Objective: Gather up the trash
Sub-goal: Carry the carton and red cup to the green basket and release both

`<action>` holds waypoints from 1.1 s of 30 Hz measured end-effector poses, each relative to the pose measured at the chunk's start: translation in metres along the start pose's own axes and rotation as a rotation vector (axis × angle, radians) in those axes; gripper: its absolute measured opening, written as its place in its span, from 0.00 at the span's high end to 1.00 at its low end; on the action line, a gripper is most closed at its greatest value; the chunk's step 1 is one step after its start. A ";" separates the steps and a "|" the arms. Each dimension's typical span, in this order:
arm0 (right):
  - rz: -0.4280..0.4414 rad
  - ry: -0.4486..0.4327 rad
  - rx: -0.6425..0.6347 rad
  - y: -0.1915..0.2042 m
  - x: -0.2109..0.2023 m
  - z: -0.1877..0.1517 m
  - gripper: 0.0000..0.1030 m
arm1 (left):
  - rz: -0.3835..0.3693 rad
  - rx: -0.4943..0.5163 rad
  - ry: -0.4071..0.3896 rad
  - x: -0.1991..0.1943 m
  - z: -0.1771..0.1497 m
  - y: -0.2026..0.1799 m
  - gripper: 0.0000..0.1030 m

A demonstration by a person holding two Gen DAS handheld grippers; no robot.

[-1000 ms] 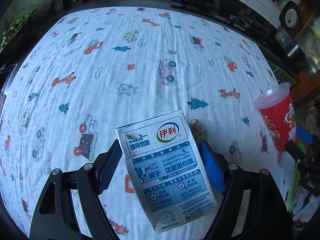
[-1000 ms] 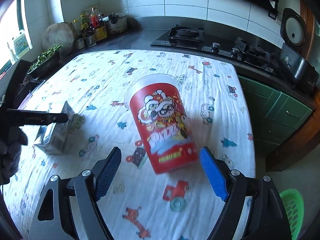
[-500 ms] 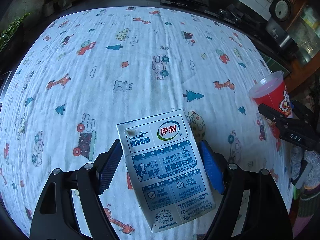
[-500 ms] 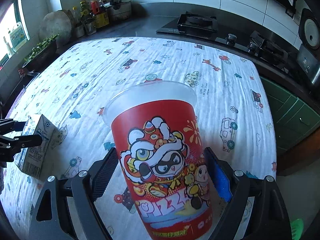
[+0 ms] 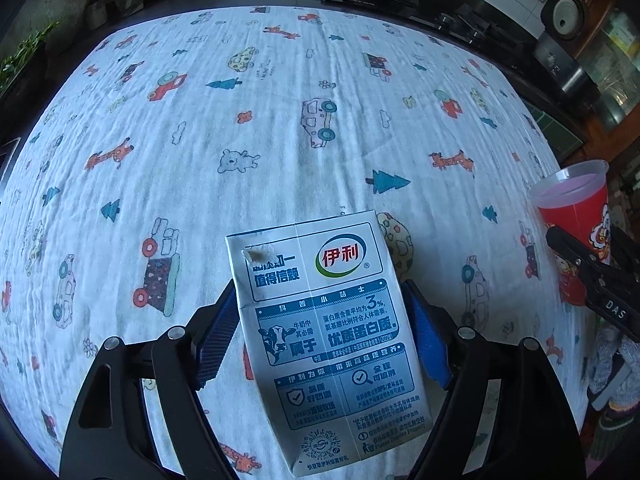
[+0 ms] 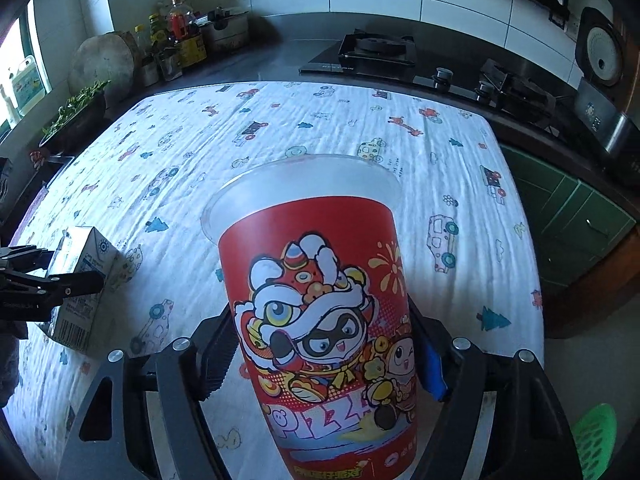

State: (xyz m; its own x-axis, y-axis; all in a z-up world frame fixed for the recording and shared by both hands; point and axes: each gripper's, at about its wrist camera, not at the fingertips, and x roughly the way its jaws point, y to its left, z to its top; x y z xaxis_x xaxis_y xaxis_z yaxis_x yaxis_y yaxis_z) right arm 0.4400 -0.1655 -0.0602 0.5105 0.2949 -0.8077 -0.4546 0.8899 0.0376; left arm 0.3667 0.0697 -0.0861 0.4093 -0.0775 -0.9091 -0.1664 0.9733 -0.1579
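Observation:
A white and blue milk carton (image 5: 328, 344) sits between the blue pads of my left gripper (image 5: 320, 340), which is shut on it just above the patterned tablecloth (image 5: 240, 120). The carton also shows in the right wrist view (image 6: 80, 280), held by the left gripper. A red paper cup with a cartoon lion (image 6: 320, 320) stands upright between the pads of my right gripper (image 6: 324, 356), which is shut on its sides. The cup shows in the left wrist view (image 5: 576, 216) at the right edge, with the right gripper's black fingers (image 5: 592, 276) across it.
A gas hob (image 6: 376, 52) and a rice cooker (image 6: 600, 52) stand on the dark counter behind the table. Bottles and jars (image 6: 180, 40) and a bowl of greens (image 6: 76, 108) are at the back left. A green basket (image 6: 592, 444) is on the floor at the lower right.
My right gripper has moved in around the red cup and closed on it. The left gripper has kept its hold on the carton, nearly still.

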 end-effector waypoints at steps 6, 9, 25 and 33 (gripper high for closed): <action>-0.036 -0.014 0.013 0.002 -0.028 -0.024 0.30 | -0.038 0.034 -0.008 -0.010 -0.013 -0.014 0.27; -0.044 -0.025 0.031 0.001 -0.045 -0.038 0.30 | -0.069 0.058 -0.015 -0.017 -0.020 -0.025 0.28; -0.184 -0.075 0.216 -0.071 -0.140 -0.129 0.30 | -0.187 0.214 -0.035 -0.049 -0.061 -0.107 0.31; -0.289 -0.062 0.372 -0.143 -0.170 -0.185 0.30 | -0.226 0.282 -0.037 -0.059 -0.073 -0.150 0.32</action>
State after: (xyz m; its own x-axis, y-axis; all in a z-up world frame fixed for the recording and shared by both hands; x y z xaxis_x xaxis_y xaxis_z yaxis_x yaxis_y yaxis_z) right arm 0.2829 -0.4078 -0.0372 0.6253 0.0264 -0.7800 -0.0005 0.9994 0.0335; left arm 0.3018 -0.0878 -0.0367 0.4403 -0.2947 -0.8481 0.1838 0.9542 -0.2362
